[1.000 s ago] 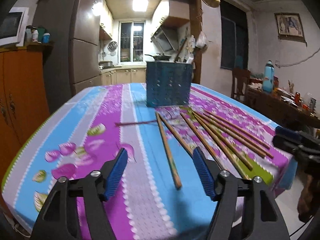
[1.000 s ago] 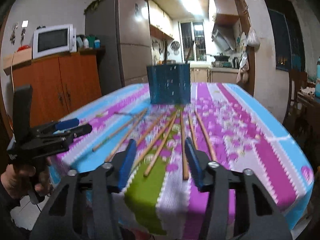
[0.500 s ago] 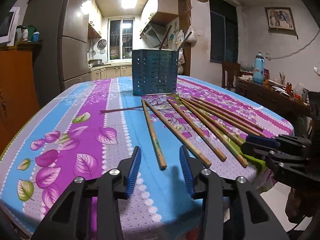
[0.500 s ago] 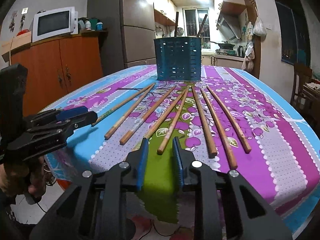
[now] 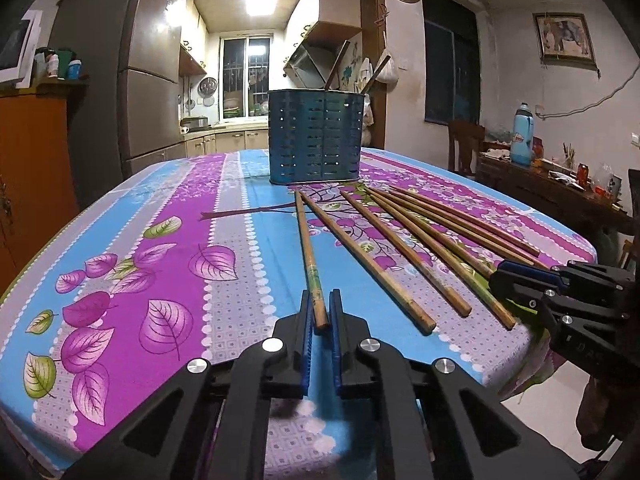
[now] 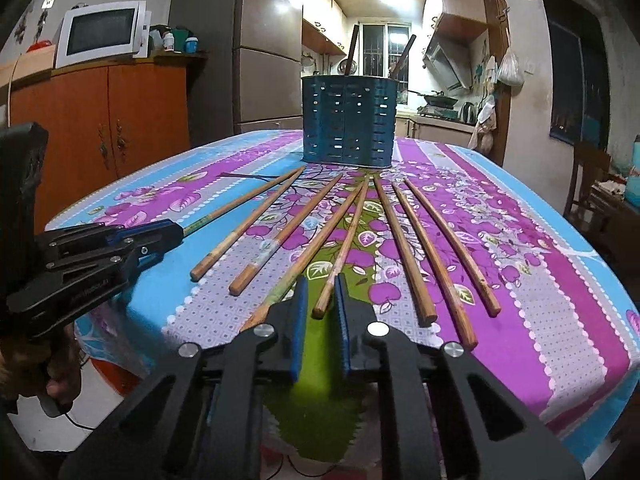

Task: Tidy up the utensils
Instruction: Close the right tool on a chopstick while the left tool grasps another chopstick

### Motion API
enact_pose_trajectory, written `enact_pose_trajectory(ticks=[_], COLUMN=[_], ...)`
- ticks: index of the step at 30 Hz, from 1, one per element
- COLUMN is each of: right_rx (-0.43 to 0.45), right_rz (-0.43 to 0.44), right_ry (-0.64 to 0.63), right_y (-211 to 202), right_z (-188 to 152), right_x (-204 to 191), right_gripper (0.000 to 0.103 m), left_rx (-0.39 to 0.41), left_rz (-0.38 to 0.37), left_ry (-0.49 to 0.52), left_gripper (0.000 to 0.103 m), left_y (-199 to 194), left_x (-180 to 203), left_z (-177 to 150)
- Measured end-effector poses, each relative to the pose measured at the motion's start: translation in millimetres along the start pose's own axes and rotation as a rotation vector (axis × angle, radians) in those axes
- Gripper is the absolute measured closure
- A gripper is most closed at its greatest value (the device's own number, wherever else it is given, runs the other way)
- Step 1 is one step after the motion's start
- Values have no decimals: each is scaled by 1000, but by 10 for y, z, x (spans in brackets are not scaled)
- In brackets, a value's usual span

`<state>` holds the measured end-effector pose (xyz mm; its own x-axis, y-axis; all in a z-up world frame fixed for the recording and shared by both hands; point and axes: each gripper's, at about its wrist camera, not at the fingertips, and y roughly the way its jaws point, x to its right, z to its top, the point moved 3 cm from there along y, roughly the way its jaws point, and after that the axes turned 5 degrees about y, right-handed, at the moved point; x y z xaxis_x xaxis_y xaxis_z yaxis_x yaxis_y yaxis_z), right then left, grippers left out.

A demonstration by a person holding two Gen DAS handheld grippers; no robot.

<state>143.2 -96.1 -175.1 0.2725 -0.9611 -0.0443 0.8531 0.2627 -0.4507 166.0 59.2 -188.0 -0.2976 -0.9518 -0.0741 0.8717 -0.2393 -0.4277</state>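
Several wooden chopsticks lie fanned on the flowered tablecloth before a blue perforated utensil holder [image 5: 316, 136], which also shows in the right wrist view [image 6: 349, 120] with two sticks standing in it. My left gripper [image 5: 319, 312] has its blue pads closed around the near end of the leftmost chopstick [image 5: 308, 248]. My right gripper [image 6: 321, 298] is nearly closed around the near end of a middle chopstick [image 6: 346, 244], with small gaps still showing. Each gripper shows in the other's view: the right one in the left wrist view [image 5: 560, 292], the left one in the right wrist view [image 6: 120, 240].
The table [image 5: 120, 280] ends just under both grippers. An orange cabinet [image 6: 104, 128] with a microwave [image 6: 100, 32] and a fridge [image 6: 264, 48] stand to the left. A side table with a blue bottle [image 5: 522, 134] and a chair stand to the right.
Both grippers moved forward and down to the chopsticks' near ends and closed. The left went from wide open to shut on its chopstick; the right narrowed around a middle one.
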Motion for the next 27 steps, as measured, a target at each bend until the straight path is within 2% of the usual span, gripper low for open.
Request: enact_pose_trajectory(ticks=[12,20,27], right_rx=[41,55,71], right_rz=[-40,-53,-31], right_ry=[13,16,42], right_y=[1,3,-52], right_z=[-53,-70,-58], right_x=[-15,-32,-21], right_gripper=[93,93,96], left_rx=[75,80,69], left_rz=[7,37,39], left_ry=[-4,1,-5], left_gripper=[93,93,95], left_y=[-16,46,-11], left_x=[10,19,20], left_z=[-71,-43,-38])
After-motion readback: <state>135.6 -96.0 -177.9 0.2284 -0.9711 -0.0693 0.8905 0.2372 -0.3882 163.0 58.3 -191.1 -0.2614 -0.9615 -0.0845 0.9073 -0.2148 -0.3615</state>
